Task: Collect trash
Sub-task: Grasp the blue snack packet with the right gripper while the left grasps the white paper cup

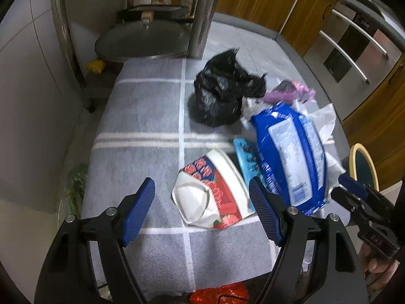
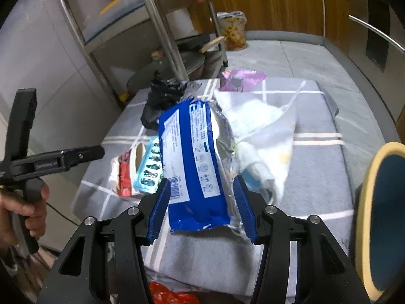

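Note:
Trash lies on a grey checked cloth (image 1: 141, 116). My left gripper (image 1: 202, 202) is open, its fingers on either side of a crushed red-and-white paper cup (image 1: 215, 190). My right gripper (image 2: 200, 202) is open, its fingers straddling the near end of a blue wrapper (image 2: 195, 162), not closed on it. The blue wrapper also shows in the left wrist view (image 1: 291, 157). A teal blister pack (image 2: 149, 169), a black plastic bag (image 1: 222, 91), a purple wrapper (image 2: 240, 79) and white plastic (image 2: 263, 126) lie around.
A bin with a yellow rim (image 2: 379, 215) stands at the right. A metal rack (image 2: 162, 38) with a large lid (image 1: 144, 40) stands behind. Wooden cabinets (image 1: 265, 0) line the back. A red bag (image 1: 220, 293) sits below the near edge.

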Demonstrator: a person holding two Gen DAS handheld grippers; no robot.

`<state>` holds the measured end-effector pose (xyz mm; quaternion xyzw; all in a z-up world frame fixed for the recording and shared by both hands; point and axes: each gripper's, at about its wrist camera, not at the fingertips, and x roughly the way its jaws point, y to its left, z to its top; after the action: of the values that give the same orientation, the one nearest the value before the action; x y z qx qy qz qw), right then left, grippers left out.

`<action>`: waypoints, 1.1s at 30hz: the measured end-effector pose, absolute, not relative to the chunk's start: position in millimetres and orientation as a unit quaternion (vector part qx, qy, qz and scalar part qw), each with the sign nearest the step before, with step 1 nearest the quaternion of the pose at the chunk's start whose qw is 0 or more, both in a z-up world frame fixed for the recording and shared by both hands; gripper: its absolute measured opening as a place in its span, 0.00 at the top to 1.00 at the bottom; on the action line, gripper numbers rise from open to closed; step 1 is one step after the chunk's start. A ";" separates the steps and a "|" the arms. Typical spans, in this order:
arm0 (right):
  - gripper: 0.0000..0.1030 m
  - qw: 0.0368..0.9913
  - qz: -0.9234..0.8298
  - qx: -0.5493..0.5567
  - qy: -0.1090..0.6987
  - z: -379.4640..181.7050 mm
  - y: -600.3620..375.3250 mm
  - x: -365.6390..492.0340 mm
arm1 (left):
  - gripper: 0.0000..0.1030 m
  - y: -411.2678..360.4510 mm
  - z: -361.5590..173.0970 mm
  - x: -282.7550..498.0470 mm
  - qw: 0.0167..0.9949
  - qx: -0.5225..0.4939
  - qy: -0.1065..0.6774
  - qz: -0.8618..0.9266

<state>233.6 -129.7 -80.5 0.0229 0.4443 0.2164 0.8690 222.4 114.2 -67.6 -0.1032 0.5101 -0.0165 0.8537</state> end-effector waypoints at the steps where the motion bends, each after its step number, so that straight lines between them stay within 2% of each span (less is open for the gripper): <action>1: 0.48 0.869 0.213 0.020 0.446 -83.2 -128.2 236.4 | 0.26 114.1 -71.5 222.4 0.850 -0.103 0.516 -0.017; 9: 0.48 0.866 0.195 0.007 0.460 -100.0 -123.3 249.2 | 0.26 115.0 -95.9 226.0 0.828 -0.126 0.545 -0.024; 11: 0.52 0.866 0.194 0.004 0.461 -102.1 -123.4 250.7 | 0.26 114.0 -100.0 227.7 0.825 -0.125 0.550 -0.023; 16: 0.82 0.865 0.192 -0.002 0.463 -103.2 -125.3 250.5 | 0.26 109.8 -104.7 229.2 0.822 -0.122 0.556 -0.022; 17: 0.85 0.865 0.194 -0.003 0.463 -103.0 -125.8 250.2 | 0.26 109.2 -104.6 229.2 0.822 -0.120 0.556 -0.022; 21: 0.85 0.865 0.196 -0.004 0.462 -100.7 -123.6 247.9 | 0.26 110.3 -107.5 229.3 0.820 -0.117 0.559 -0.017; 23: 0.80 0.865 0.196 -0.003 0.463 -100.7 -123.1 248.5 | 0.26 113.7 -108.6 229.1 0.820 -0.119 0.560 -0.011; 25: 0.69 0.865 0.197 0.001 0.462 -101.2 -123.1 250.2 | 0.26 117.7 -109.6 228.7 0.819 -0.124 0.560 -0.006; 29: 0.68 0.865 0.201 0.001 0.459 -102.7 -120.0 252.9 | 0.26 125.3 -110.8 229.4 0.819 -0.133 0.558 -0.001; 30: 0.71 0.866 0.201 -0.001 0.459 -103.6 -119.2 253.8 | 0.26 126.6 -111.7 230.0 0.820 -0.134 0.557 0.000; 31: 0.80 0.865 0.203 -0.002 0.459 -104.4 -118.5 254.2 | 0.26 127.2 -112.8 230.6 0.820 -0.134 0.557 0.000; 33: 0.88 0.864 0.200 -0.004 0.462 -106.5 -118.8 254.0 | 0.28 128.4 -115.3 232.7 0.820 -0.135 0.557 0.000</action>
<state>254.0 -118.8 -106.5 -0.0042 0.4617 0.1996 0.8643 232.7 128.4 -115.3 -0.1347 0.5566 0.0000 0.8198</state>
